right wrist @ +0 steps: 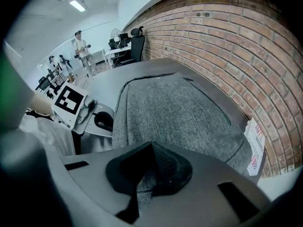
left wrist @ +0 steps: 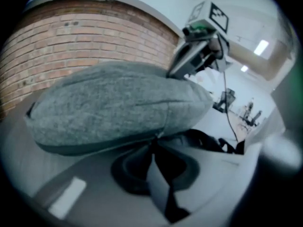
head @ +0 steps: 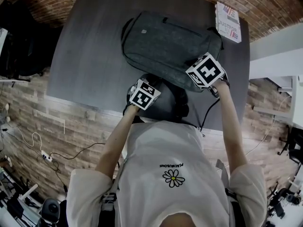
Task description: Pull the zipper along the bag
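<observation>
A grey fabric backpack [head: 165, 44] lies flat on the dark table [head: 90, 56]. My left gripper [head: 147, 85] is at the bag's near edge. In the left gripper view its jaws [left wrist: 154, 143] are pinched together on the small metal zipper pull [left wrist: 159, 134] at the seam under the bag's bulge [left wrist: 109, 103]. My right gripper [head: 201, 66] rests on the bag's near right corner, shut on a fold of the grey fabric [right wrist: 142, 186]. From the right gripper view the bag [right wrist: 180, 112] stretches away, and the left gripper [right wrist: 94, 119] shows at its left side.
A printed leaflet [head: 228, 21] lies at the table's far right corner, close to the bag. A black cable [head: 208, 112] hangs off the near table edge by my right arm. A brick wall runs behind the table. People [right wrist: 80, 46] stand far off in the room.
</observation>
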Demonstrator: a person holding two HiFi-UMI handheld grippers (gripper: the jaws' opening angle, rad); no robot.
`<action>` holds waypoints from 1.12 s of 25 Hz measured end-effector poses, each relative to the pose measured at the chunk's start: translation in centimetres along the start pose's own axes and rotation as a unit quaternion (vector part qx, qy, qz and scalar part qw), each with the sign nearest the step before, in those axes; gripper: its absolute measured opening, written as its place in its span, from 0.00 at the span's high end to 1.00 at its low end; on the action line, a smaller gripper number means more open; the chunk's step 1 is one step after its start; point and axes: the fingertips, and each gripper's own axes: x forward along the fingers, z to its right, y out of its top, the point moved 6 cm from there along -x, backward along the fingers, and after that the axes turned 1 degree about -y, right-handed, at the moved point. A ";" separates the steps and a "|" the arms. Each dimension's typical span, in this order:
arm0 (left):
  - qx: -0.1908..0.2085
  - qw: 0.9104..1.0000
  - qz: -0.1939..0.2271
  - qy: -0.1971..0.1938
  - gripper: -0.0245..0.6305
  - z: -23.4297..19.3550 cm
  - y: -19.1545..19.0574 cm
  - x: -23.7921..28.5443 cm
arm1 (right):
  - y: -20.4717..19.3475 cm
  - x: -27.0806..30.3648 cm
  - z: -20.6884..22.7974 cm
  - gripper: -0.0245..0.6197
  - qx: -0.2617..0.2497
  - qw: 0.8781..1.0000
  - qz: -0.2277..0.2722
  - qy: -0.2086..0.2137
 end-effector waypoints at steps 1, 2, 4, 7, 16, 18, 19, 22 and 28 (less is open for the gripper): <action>0.019 1.000 -0.001 -0.010 0.95 0.5 0.1 0.0 | 0.0 0.0 0.0 0.96 0.000 1.000 0.001 0.001; 0.037 0.999 -0.003 -0.012 0.95 0.9 0.1 0.0 | -0.1 0.0 0.1 0.96 0.000 1.000 0.001 0.001; 0.051 0.999 -0.006 0.000 0.95 1.1 0.0 0.1 | -0.1 0.0 0.1 0.96 0.002 1.000 0.003 0.003; 0.036 0.999 -0.002 0.022 0.95 0.6 -0.1 0.1 | -0.1 0.1 0.2 0.96 0.008 1.000 0.008 0.006; 0.094 0.994 -0.021 0.059 0.96 0.6 -0.7 -1.0 | 0.1 0.2 -0.2 0.96 -0.005 1.000 -0.015 -0.027; 0.091 0.993 -0.027 0.067 0.96 -0.2 -1.2 -1.4 | 0.2 0.2 -0.4 0.96 -0.009 0.999 -0.021 -0.034; 0.082 0.993 -0.030 0.074 0.96 -1.0 -1.5 -1.8 | 0.3 0.2 -0.4 0.96 -0.010 0.999 -0.023 -0.038; 0.057 0.993 -0.038 0.096 0.96 -4.2 -2.5 -3.4 | 0.4 0.3 -0.5 0.96 -0.010 0.998 -0.027 -0.048; 0.062 0.987 -0.067 0.130 0.95 -10.5 -3.3 -5.6 | 0.3 0.3 -0.8 0.96 -0.002 0.997 -0.033 -0.064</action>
